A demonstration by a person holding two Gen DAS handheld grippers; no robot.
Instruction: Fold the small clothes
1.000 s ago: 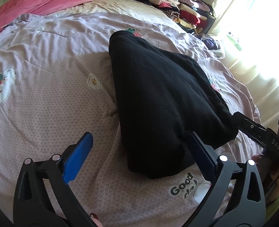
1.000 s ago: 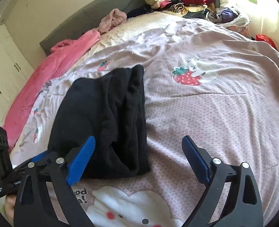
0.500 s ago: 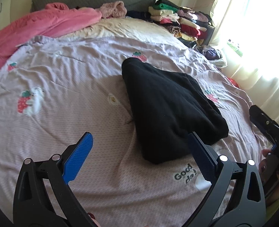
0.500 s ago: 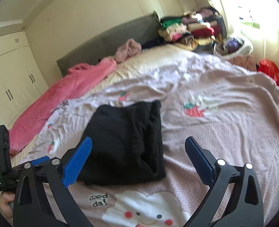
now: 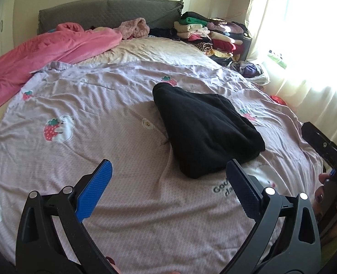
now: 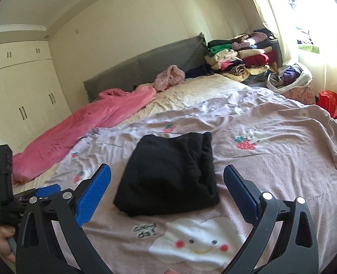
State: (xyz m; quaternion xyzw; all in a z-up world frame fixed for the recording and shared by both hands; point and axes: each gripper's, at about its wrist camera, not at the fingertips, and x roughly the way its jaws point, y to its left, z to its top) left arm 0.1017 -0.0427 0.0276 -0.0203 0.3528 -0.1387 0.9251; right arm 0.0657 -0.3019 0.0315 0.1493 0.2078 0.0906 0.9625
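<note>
In the left wrist view the left gripper (image 5: 168, 180) is hanging wide open and empty over the lilac printed bed quilt (image 5: 81, 105) near the folded black knit garment (image 5: 205, 130), while in the right wrist view the right gripper (image 6: 167, 182) is likewise gaping empty above it, suggesting this fold is finished and moving it aside comes next.

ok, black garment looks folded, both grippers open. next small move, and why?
Probably bring the right gripper down onto the near edge of the folded black fleece garment to move it aside: it lies compact on the lilac quilt, and the left gripper is also open, holding nothing.
</note>
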